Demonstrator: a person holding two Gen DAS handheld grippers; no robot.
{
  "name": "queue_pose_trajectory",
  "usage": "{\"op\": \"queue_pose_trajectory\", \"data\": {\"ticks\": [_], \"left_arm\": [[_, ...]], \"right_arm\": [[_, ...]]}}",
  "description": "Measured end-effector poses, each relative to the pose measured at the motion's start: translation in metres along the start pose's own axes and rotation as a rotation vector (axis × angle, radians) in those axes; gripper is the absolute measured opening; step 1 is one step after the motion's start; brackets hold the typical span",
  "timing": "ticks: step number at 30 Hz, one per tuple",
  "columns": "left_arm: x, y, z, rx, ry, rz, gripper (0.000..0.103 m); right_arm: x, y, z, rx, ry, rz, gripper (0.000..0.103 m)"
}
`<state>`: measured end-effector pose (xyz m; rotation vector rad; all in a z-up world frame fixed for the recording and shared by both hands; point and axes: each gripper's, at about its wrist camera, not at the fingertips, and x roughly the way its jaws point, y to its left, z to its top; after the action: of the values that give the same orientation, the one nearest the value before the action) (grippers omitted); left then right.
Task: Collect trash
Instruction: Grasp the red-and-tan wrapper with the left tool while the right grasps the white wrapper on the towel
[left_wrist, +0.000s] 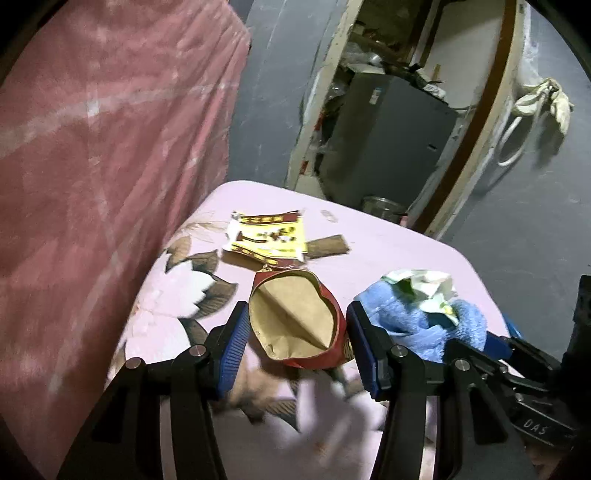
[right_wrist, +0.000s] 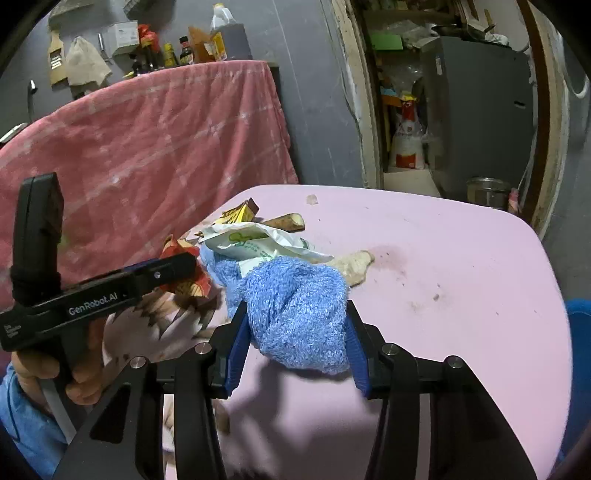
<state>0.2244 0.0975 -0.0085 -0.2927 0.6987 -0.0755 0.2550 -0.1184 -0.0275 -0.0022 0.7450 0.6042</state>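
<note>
A red paper bag with a brown inside and an open mouth sits between the blue pads of my left gripper, which is shut on it above the pink table. In the right wrist view, my right gripper is shut on a bunched blue towel; both pads press into it. A white and green plastic bag lies against the towel's far side. Further back lie a yellow wrapper and a brown cardboard strip. The left gripper shows at the left, held by a hand.
A red-pink cloth drapes over furniture to the left of the table, with bottles above it. Beyond the table's far edge a doorway shows a grey cabinet and a metal pot. A pale scrap and stains mark the tabletop.
</note>
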Motion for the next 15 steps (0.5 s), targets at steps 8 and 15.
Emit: {"op": "queue_pose_trajectory", "data": {"ticks": [8, 15], "left_arm": [[-0.011, -0.033, -0.011, 0.027, -0.002, -0.036, 0.047], [-0.008, -0.051, -0.029, 0.032, 0.016, -0.059, 0.047]], "right_arm": [[-0.041, -0.004, -0.017, -0.005, -0.039, -0.058, 0.045], [-0.064, -0.016, -0.03, 0.011, -0.058, -0.122, 0.045]]}}
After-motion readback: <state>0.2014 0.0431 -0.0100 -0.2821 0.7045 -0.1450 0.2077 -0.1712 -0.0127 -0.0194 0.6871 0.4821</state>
